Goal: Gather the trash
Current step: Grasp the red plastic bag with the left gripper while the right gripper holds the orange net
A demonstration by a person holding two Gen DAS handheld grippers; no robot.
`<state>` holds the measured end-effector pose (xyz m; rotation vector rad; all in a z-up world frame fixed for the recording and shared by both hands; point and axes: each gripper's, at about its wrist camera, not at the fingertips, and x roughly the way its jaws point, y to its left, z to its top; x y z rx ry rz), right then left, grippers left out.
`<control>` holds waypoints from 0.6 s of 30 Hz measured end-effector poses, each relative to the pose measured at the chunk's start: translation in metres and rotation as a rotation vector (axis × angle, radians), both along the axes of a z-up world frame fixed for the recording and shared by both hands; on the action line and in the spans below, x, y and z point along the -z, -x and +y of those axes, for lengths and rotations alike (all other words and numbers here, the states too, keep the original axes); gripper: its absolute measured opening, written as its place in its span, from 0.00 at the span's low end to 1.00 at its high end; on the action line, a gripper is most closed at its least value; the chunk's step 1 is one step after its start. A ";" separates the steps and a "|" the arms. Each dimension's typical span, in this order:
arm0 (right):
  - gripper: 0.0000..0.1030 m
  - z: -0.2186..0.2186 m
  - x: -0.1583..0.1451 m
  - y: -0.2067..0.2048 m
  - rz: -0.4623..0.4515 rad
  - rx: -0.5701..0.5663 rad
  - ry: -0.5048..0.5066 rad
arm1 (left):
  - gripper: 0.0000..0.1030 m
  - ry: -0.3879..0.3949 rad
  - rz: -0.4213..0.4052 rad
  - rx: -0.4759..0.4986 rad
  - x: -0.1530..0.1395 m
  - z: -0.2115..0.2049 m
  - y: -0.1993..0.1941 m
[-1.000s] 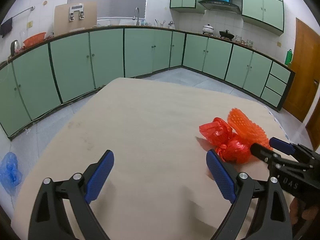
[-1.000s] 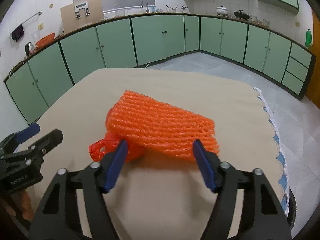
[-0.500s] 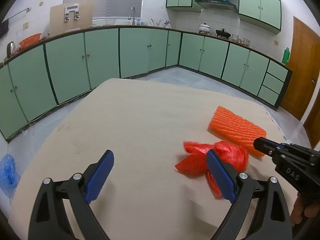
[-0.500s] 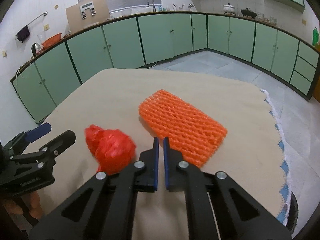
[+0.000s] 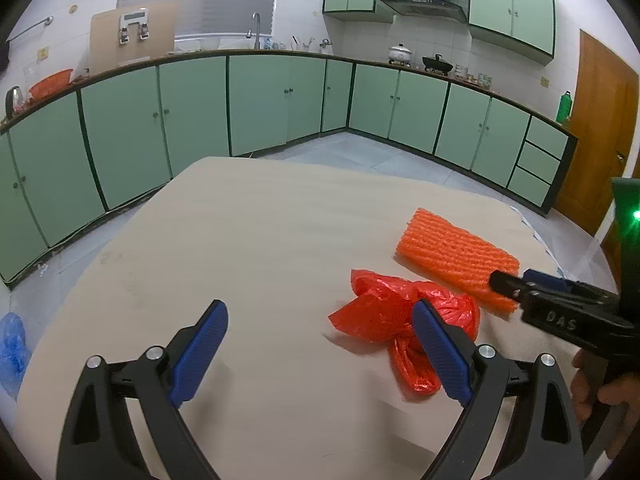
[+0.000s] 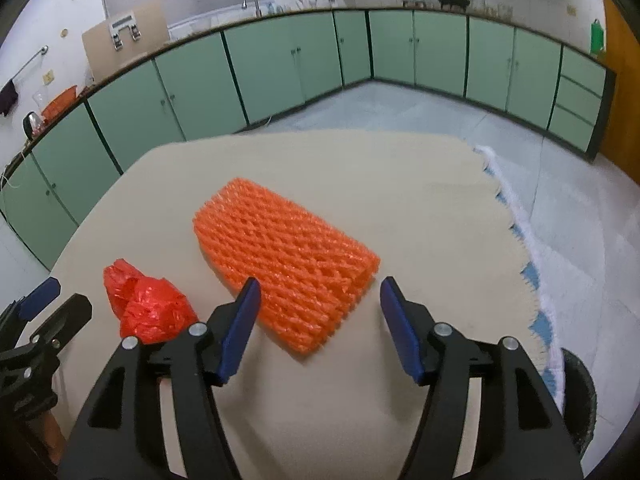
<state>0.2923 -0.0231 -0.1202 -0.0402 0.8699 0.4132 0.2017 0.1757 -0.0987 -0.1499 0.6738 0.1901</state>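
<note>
An orange foam net sleeve (image 6: 284,256) lies flat on the beige table (image 6: 420,208); it also shows in the left wrist view (image 5: 456,256). A crumpled red plastic bag (image 5: 400,320) lies just left of it, also in the right wrist view (image 6: 148,308). My right gripper (image 6: 318,316) is open and empty, its jaws either side of the net's near end. My left gripper (image 5: 320,348) is open and empty, its right finger (image 5: 438,354) in front of the red bag. The right gripper shows in the left wrist view (image 5: 516,284) by the net.
Green kitchen cabinets (image 5: 192,116) run around the room beyond the table. A blue plastic bag (image 5: 12,344) lies on the floor at the left. A dark round bin (image 6: 580,396) stands by the table's right edge, below a white and blue fringe (image 6: 532,280).
The right gripper let go of the net, shut, then opened again around the net's near end. The net and red bag now lie apart on the table.
</note>
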 end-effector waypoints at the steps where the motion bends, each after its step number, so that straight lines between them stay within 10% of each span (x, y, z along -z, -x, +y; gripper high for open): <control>1: 0.61 0.002 0.002 -0.001 0.011 -0.005 0.001 | 0.89 0.001 0.000 0.001 0.000 -0.001 -0.001; 7: 0.51 0.013 0.002 -0.006 0.024 -0.029 0.014 | 0.89 -0.005 -0.003 0.012 -0.001 -0.009 -0.003; 14: 0.10 0.023 -0.003 0.003 0.005 -0.087 -0.001 | 0.89 -0.004 -0.004 0.023 -0.003 -0.017 -0.005; 18: 0.09 0.006 -0.007 0.009 -0.006 -0.043 -0.042 | 0.89 0.000 0.000 0.036 -0.004 -0.023 -0.008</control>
